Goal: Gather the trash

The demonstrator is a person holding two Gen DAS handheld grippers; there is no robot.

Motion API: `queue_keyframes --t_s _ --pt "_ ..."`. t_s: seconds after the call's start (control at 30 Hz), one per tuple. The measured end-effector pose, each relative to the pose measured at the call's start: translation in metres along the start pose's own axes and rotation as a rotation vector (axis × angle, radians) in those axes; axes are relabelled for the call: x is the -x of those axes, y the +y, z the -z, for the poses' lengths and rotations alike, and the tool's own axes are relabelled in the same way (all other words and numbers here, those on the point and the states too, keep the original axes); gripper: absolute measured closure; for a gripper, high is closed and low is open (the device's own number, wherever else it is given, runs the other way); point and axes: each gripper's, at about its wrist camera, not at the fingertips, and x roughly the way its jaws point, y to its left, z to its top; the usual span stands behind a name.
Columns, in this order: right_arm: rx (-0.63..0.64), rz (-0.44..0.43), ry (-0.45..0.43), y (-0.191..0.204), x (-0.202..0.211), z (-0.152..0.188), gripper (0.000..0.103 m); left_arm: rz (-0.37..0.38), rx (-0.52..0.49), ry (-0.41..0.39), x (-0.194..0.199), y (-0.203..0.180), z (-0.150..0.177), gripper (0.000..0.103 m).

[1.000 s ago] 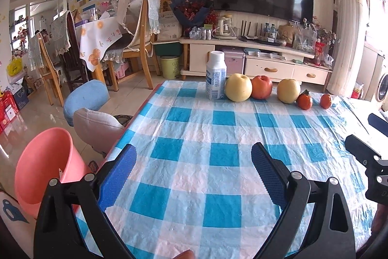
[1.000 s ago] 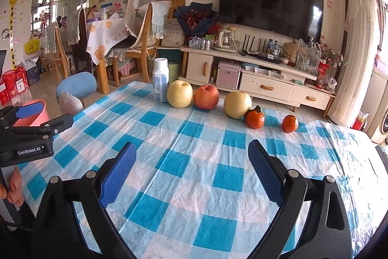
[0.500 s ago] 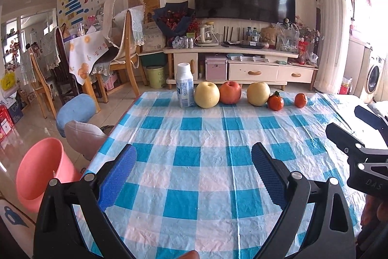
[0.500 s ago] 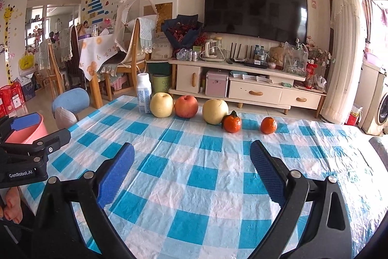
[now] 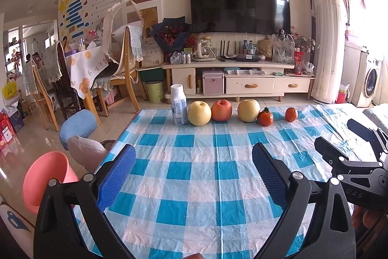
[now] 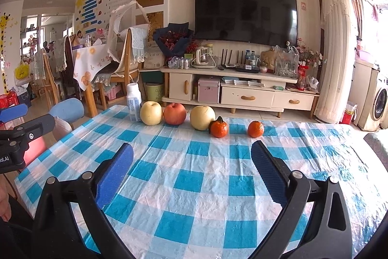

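A white milk bottle (image 5: pixel 178 104) (image 6: pixel 134 102) stands at the far edge of a table with a blue-and-white checked cloth (image 5: pixel 206 169) (image 6: pixel 194 176). Beside it lie in a row a yellow pear (image 5: pixel 199 113), a red apple (image 5: pixel 221 110), a second pear (image 5: pixel 248 110) and two tangerines (image 5: pixel 265 118) (image 5: pixel 291 114). My left gripper (image 5: pixel 194 157) hovers open over the near cloth, nothing between its fingers. My right gripper (image 6: pixel 192 154) is open too, over the near right part. A pink bin (image 5: pixel 44 179) stands on the floor left of the table.
Low stools, blue (image 5: pixel 78 124) and grey (image 5: pixel 86 152), sit by the table's left edge. Behind are a TV cabinet (image 5: pixel 237 81), a green bin (image 5: pixel 155 91) and dining chairs (image 5: pixel 126 74). The right gripper's body (image 5: pixel 356 162) shows at the left view's right side.
Both grippers have pulled back and tilted up, so the bottle and fruit sit farther off and lower in view. Both stay open and hold nothing.
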Motion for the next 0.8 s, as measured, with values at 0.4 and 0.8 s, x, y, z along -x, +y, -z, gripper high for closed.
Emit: queue_keyframes --t_s 0.4,0.8 --pt "0.003 -0.002 0.017 -0.002 -0.004 0.004 0.004 -0.004 -0.009 0.016 -0.008 -0.001 0.003 0.007" --pt "0.016 -0.025 0.069 0.003 -0.024 0.011 0.004 0.029 -0.008 0.035 -0.033 0.001 0.011 0.007"
